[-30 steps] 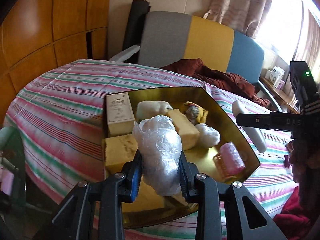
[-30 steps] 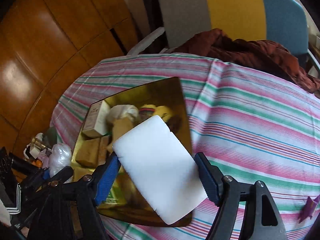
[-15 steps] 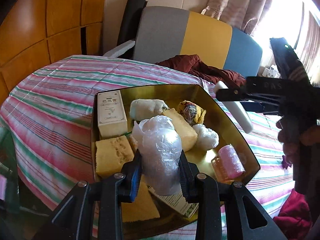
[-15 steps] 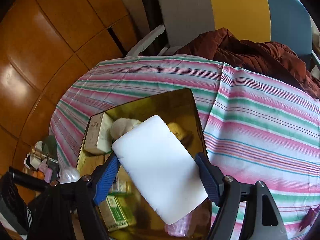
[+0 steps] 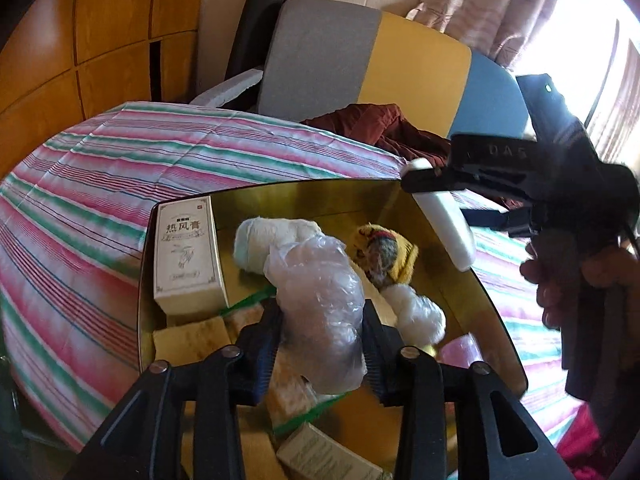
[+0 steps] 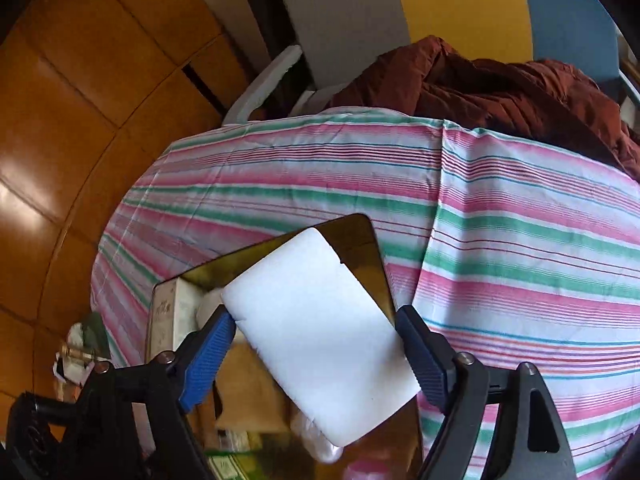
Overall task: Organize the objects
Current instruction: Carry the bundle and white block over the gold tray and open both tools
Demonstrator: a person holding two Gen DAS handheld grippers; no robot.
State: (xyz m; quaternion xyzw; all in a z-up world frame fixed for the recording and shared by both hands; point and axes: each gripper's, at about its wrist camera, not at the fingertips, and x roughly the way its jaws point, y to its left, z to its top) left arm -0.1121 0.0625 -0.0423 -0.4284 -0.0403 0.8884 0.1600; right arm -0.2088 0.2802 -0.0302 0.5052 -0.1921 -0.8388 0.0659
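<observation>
A crumpled clear plastic bag [image 5: 316,304] sits between the pads of my left gripper [image 5: 320,312], just above the gold tray [image 5: 280,189]. The jaws are opening while the pads still touch the bag. My right gripper [image 6: 314,316] has a flat white foam block [image 6: 320,328] tilted between its blue pads. Its jaws are opening too, with the block still caught at both edges. The left wrist view shows that block [image 5: 442,216] hanging over the tray's right rim. The tray holds a cream printed box [image 5: 184,256], a white cloth roll [image 5: 260,236], a yellow knitted piece [image 5: 384,252] and yellow sponges [image 5: 192,340].
The tray lies on a round table with a pink, green and white striped cloth [image 6: 520,240]. Behind it stands a grey, yellow and blue chair [image 5: 400,68] with a maroon garment [image 6: 500,88] on it. Wooden wall panels [image 5: 100,28] are at the left. A person's hand [image 5: 560,276] holds the right gripper.
Both grippers have moved forward over the tray. The right one carried the white block in from the right to the tray's far rim. The left jaws have spread slightly around the bag.
</observation>
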